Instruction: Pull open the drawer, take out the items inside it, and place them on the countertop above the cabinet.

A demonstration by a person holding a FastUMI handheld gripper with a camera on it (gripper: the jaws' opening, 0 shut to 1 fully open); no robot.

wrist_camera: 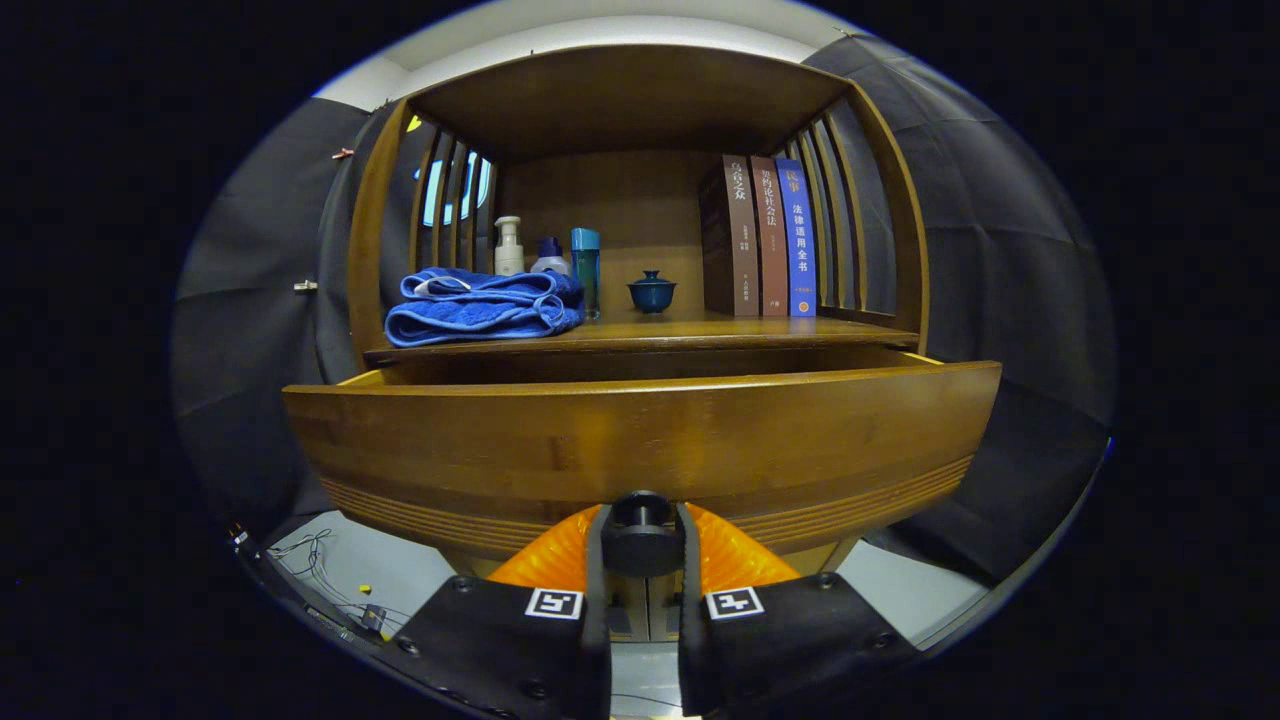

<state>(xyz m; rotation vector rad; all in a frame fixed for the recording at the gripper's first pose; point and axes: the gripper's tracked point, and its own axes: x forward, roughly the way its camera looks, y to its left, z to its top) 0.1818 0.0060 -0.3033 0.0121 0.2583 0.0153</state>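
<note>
A wooden cabinet fills the view, and its drawer stands pulled out toward me, its wide front panel just ahead. A round dark knob at the bottom middle of that panel sits between my fingers. My gripper is shut on the knob, one finger on each side. The drawer's inside is hidden behind its front panel. Above it runs the countertop, a wooden shelf.
On the countertop lie a folded blue towel at the left, several bottles behind it, a small blue lidded cup in the middle and three upright books at the right. Slatted wooden sides and a roof enclose the shelf.
</note>
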